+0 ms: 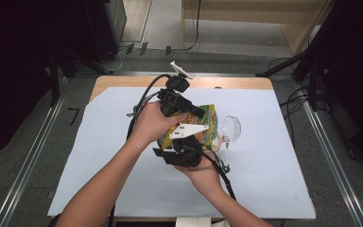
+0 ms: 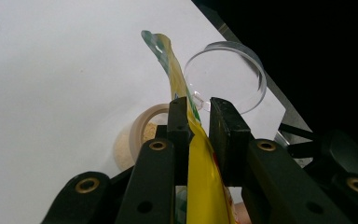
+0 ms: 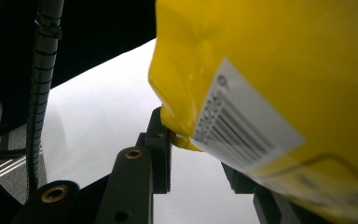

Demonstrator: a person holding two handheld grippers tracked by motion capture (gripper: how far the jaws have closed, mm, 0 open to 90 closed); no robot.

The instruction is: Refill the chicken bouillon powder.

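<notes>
A yellow snack bag (image 1: 209, 122) with green print is held above the white sheet between both hands. My left gripper (image 1: 199, 113) comes from the left and is shut on the bag's upper part; in the left gripper view the bag (image 2: 200, 163) runs edge-on between the jaws of my left gripper (image 2: 198, 112). My right gripper (image 1: 187, 142) sits below it, and in the right gripper view the bag's lower corner (image 3: 182, 135), with a barcode label (image 3: 242, 121), lies between the jaws of my right gripper (image 3: 193, 149). The bag hides the right jaw there.
A clear plastic cup (image 1: 231, 127) with a small handle lies on its side to the right of the bag; the cup (image 2: 228, 74) shows beyond the left jaws. A beige round dish with crumbs (image 2: 137, 137) sits under the bag. White sheet (image 1: 99, 156) covers the table.
</notes>
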